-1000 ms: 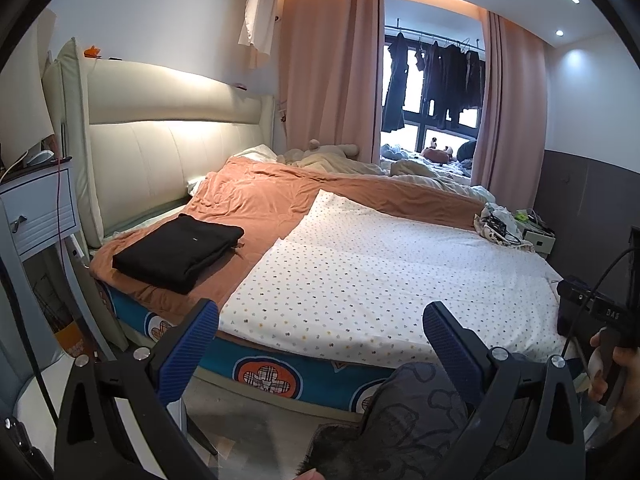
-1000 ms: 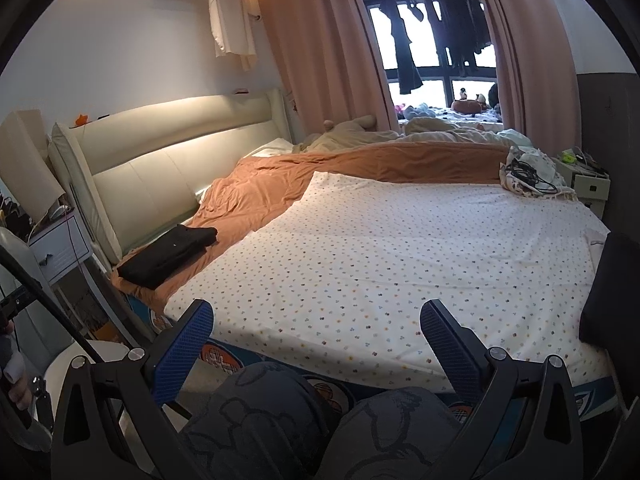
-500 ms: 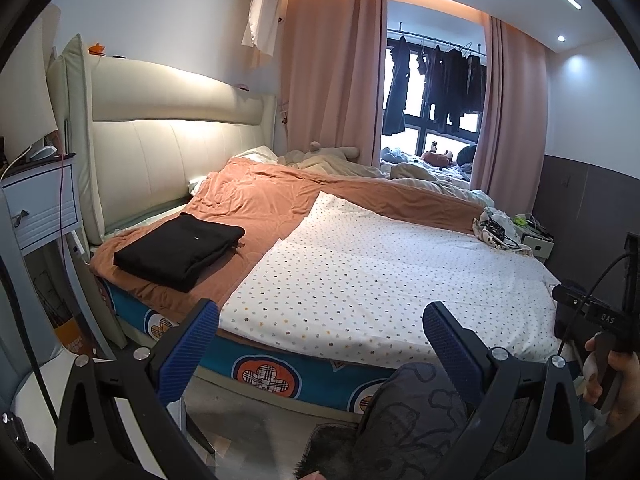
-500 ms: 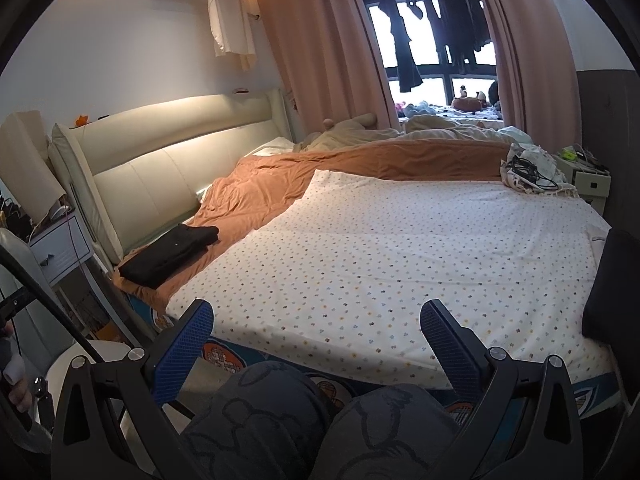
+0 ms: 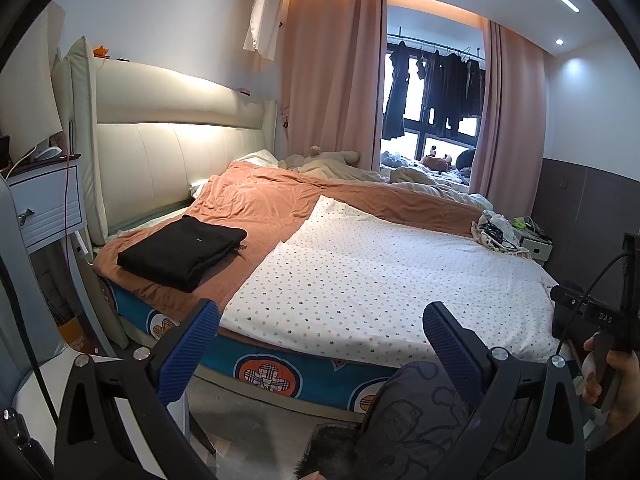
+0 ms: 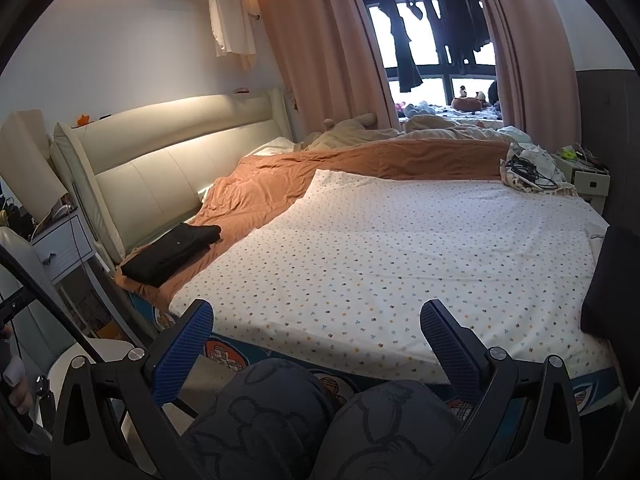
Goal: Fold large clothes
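Observation:
A folded black garment (image 5: 182,250) lies on the orange blanket (image 5: 256,208) near the bed's left edge; it also shows in the right wrist view (image 6: 172,254). Another dark garment (image 6: 610,284) sits at the bed's right edge, partly cut off. A white dotted sheet (image 5: 380,276) covers the near part of the bed. My left gripper (image 5: 320,334) is open and empty, held in front of the bed. My right gripper (image 6: 316,332) is open and empty, also short of the bed edge, above the person's knees (image 6: 320,420).
A padded cream headboard (image 5: 168,152) is at left, with a white nightstand (image 5: 44,204) beside it. A pile of cables and cloth (image 6: 528,172) lies on the far right corner of the bed. Pink curtains (image 5: 332,80) and hanging clothes (image 5: 436,80) are at the back.
Both views have shifted only slightly. Both grippers stay open and empty, and nothing on the bed has moved.

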### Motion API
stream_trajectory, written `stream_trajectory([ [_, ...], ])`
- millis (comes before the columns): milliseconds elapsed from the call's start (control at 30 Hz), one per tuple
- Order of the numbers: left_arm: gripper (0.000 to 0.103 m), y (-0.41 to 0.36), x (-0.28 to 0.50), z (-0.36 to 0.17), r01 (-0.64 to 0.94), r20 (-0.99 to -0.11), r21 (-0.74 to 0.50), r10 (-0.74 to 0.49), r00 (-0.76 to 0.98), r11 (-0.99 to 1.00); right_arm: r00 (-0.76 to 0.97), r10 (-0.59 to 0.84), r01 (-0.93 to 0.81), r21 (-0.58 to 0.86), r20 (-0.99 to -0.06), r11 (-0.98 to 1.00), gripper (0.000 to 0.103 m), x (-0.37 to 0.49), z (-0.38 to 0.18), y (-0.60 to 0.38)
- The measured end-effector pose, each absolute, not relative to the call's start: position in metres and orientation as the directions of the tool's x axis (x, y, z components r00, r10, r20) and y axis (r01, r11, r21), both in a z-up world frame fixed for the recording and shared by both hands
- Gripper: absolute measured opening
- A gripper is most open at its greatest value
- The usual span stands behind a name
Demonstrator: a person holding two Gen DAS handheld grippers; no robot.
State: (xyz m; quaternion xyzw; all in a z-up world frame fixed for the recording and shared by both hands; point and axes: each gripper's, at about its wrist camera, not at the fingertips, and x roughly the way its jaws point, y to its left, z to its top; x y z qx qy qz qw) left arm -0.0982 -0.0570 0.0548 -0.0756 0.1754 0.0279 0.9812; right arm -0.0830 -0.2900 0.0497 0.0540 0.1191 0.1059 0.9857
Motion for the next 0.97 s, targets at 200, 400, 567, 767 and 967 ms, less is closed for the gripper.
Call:
stream_trajectory([
  [200,0.103,-0.057,-0.105,0.055,-0.081,-0.339,-0.140,0.029,0.940,0.987,0.949,0.223,-0.196,0.134,-0.225,0.971,0.103,-0.085,0.049,-0.290],
  [400,0.103,-0.058,-0.109,0.055,-0.081,-0.337,-0.141,0.029,0.941,0.987,0.950,0.221,-0.194,0.135,-0.222,0.972,0.103,-0.090,0.049,-0.289],
  [567,0.103,-0.057,-0.114,0.056,-0.087,-0.328,-0.137,0.037,0.944,0.987,0.951,0.219,-0.193,0.131,-0.219,0.972,0.103,-0.093,0.049,-0.289],
  [767,0.103,-0.057,-0.117,0.059,-0.088,-0.319,-0.128,0.043,0.947,0.988,0.951,0.218,-0.193,0.128,-0.220,0.973,0.103,-0.094,0.050,-0.290],
  [967,0.103,-0.061,-0.116,0.061,-0.080,-0.310,-0.129,0.037,0.950,0.988,0.952,0.215,-0.188,0.137,-0.218,0.973,0.103,-0.095,0.050,-0.294],
])
